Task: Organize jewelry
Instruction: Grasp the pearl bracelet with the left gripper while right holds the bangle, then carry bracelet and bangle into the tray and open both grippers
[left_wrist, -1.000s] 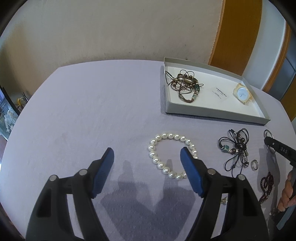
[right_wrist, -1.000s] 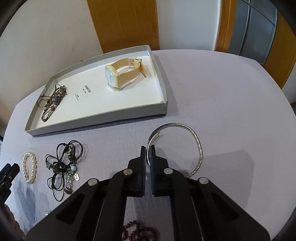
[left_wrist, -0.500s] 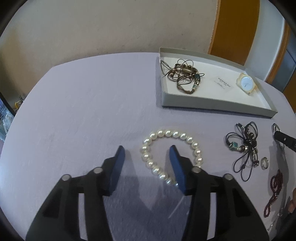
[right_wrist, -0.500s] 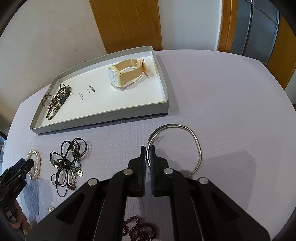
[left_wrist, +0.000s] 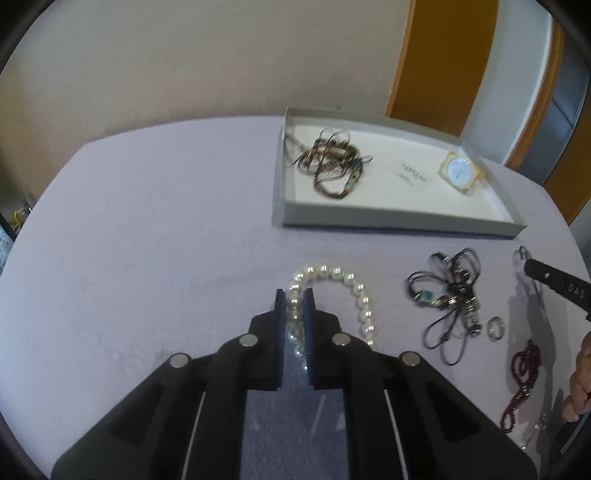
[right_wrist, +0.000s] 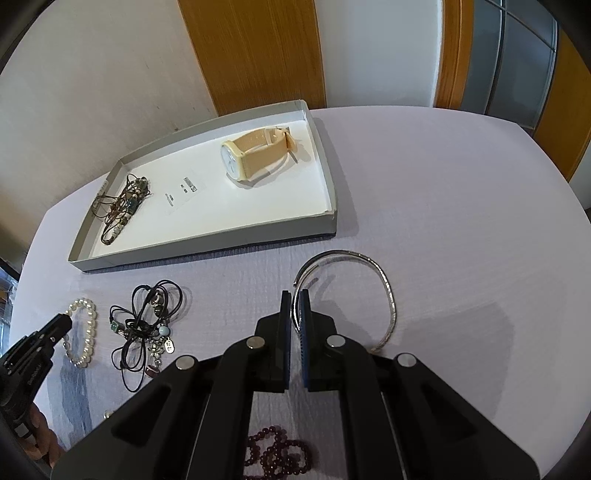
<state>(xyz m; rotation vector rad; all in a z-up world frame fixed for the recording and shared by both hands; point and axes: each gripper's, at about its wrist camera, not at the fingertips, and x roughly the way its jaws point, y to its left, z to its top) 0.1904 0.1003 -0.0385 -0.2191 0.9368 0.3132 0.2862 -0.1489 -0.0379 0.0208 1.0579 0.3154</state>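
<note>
On the lilac tablecloth lies a white pearl bracelet (left_wrist: 354, 288). My left gripper (left_wrist: 294, 299) is closing on its left side, and the blue pads touch the pearls between them. My right gripper (right_wrist: 294, 299) is shut on one end of a thin silver bangle (right_wrist: 384, 288), which rests on the cloth. Behind both stands a shallow grey tray (left_wrist: 388, 221) holding a beige watch (right_wrist: 255, 155), a brown cord necklace (left_wrist: 332, 166) and a small paper tag.
A tangle of black cord jewelry (left_wrist: 447, 299) lies between the two grippers, with a small ring (left_wrist: 495, 328) beside it. A dark red bead bracelet (right_wrist: 277, 454) sits under the right gripper. A person's hand (left_wrist: 581, 380) shows at the right edge.
The left gripper's jaws have come together from wide apart onto the left side of the pearl bracelet. The right gripper has stayed shut on the bangle and has hardly moved.
</note>
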